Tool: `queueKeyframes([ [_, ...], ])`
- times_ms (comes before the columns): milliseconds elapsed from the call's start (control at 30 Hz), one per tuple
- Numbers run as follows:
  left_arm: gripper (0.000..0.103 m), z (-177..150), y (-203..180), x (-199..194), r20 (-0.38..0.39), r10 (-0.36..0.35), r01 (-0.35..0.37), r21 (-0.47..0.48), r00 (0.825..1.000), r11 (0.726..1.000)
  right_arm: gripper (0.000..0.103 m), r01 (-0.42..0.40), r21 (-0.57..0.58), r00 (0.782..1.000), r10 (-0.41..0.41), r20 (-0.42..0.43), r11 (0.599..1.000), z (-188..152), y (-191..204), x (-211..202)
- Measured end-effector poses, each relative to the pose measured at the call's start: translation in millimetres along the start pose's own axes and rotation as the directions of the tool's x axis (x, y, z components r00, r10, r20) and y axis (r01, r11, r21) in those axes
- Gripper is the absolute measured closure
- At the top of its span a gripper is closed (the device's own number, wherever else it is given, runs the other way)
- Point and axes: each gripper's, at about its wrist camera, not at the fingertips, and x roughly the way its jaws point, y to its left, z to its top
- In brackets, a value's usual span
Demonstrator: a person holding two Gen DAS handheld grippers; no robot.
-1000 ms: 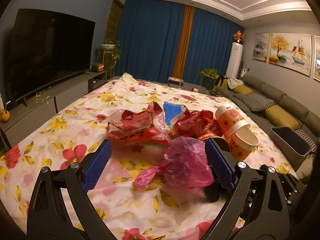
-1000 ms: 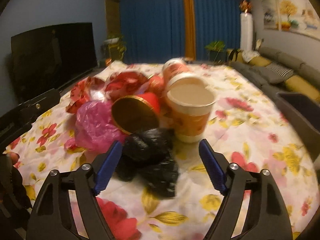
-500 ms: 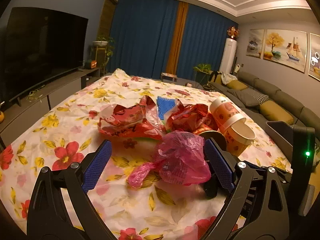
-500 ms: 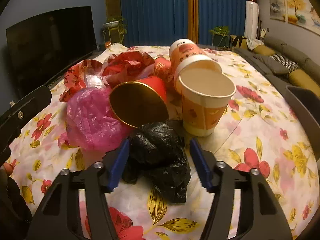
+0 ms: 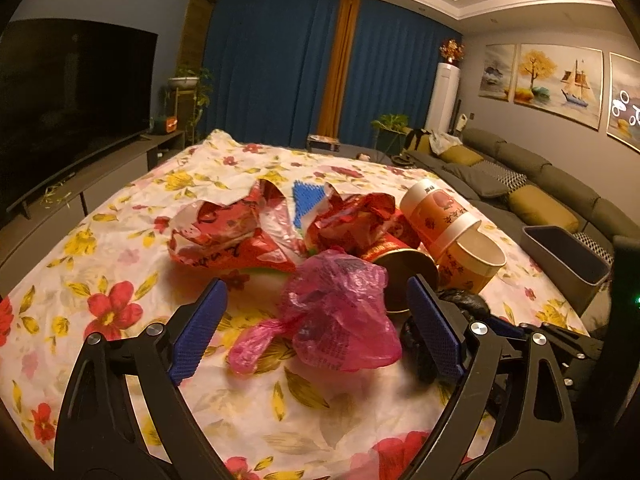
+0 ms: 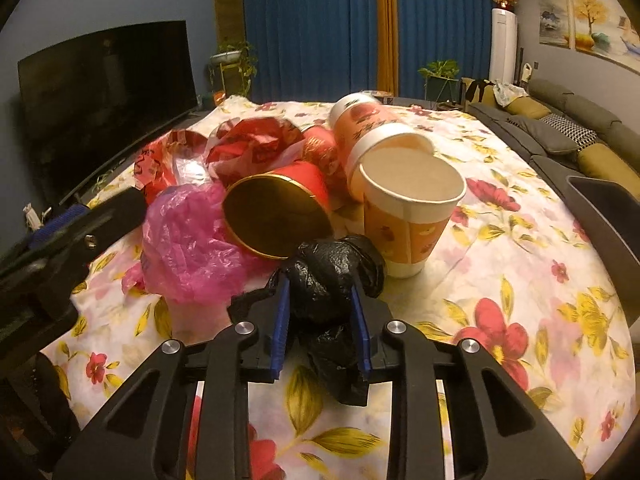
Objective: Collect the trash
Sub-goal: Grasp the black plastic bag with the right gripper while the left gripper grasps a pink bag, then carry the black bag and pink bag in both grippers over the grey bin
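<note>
**Black bag pinched, pink bag between open tongs**

Over by the wall on the left sits the dark television (image 5: pixel 68 92). On the flowered cloth (image 5: pixel 120 240), the pile of rubbish starts with crumpled red wrappers (image 5: pixel 228 236), shiny and torn. Just in front of them lies the pink plastic bag (image 5: pixel 340 328), knotted and puffy, and the left gripper (image 5: pixel 316 332) stands around it with its blue pads spread wide, one on either side and neither touching the bag.

Next along, a red tin with a gold mouth (image 6: pixel 276 216) lies on its side, leaning against the pink bag. In front of it is the black plastic bag (image 6: pixel 332 284), and the right gripper (image 6: pixel 320 328) has its pads squeezed in on it from both sides, the crumpled plastic bulging above and below them.

Beside that stands an orange paper cup (image 6: pixel 408 216), upright, with two more cups tipped over behind it. Far right, off the cloth's edge, a dark bin (image 5: pixel 564 260) waits by the sofa (image 5: pixel 552 184).
</note>
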Motion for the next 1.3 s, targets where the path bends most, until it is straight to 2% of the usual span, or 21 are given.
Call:
queueKeyframes([
  [267,0.031,-1,-10,17,-0.058,-0.044,0.044,0.008,0.997,0.999,0.075,0.017,0.032,0.999,-0.019,0.042,0.999,-2,-18,-21],
  [367,0.041,-2,-9,26,-0.089,-0.055,0.055,-0.003,0.995,0.998,0.075,0.022,0.041,0.998,-0.024,0.058,0.999,-3,-22,-30],
  [567,0.067,-6,-3,42,-0.16,-0.093,0.086,-0.048,0.983,0.995,0.075,0.018,0.052,0.997,-0.022,0.076,0.998,-4,-30,-42],
  [633,0.083,-7,-1,44,-0.169,-0.102,0.093,-0.061,0.98,0.994,0.075,0.016,0.054,0.996,-0.02,0.082,0.998,-4,-32,-45],
  [733,0.096,-6,1,41,-0.158,-0.107,0.098,-0.061,0.982,0.993,0.075,0.014,0.064,0.996,-0.019,0.09,0.998,-5,-36,-48],
  [900,0.099,0,1,25,-0.12,-0.134,0.126,-0.073,0.984,0.989,0.075,0.011,0.074,0.993,-0.02,0.119,0.997,-6,-45,-58],
  [1033,0.099,13,-1,0,-0.052,-0.155,0.152,-0.059,0.987,0.987,0.075,0.012,0.08,0.989,-0.023,0.143,0.997,-5,-50,-67],
  [1167,0.099,23,-6,-20,0.002,-0.179,0.179,-0.053,0.984,0.982,0.075,0.018,0.094,0.986,-0.033,0.165,0.995,-4,-56,-74],
  [1300,0.099,32,-14,-27,0.023,-0.196,0.197,-0.036,0.98,0.98,0.075,0.026,0.11,0.982,-0.046,0.186,0.994,-3,-64,-82],
])
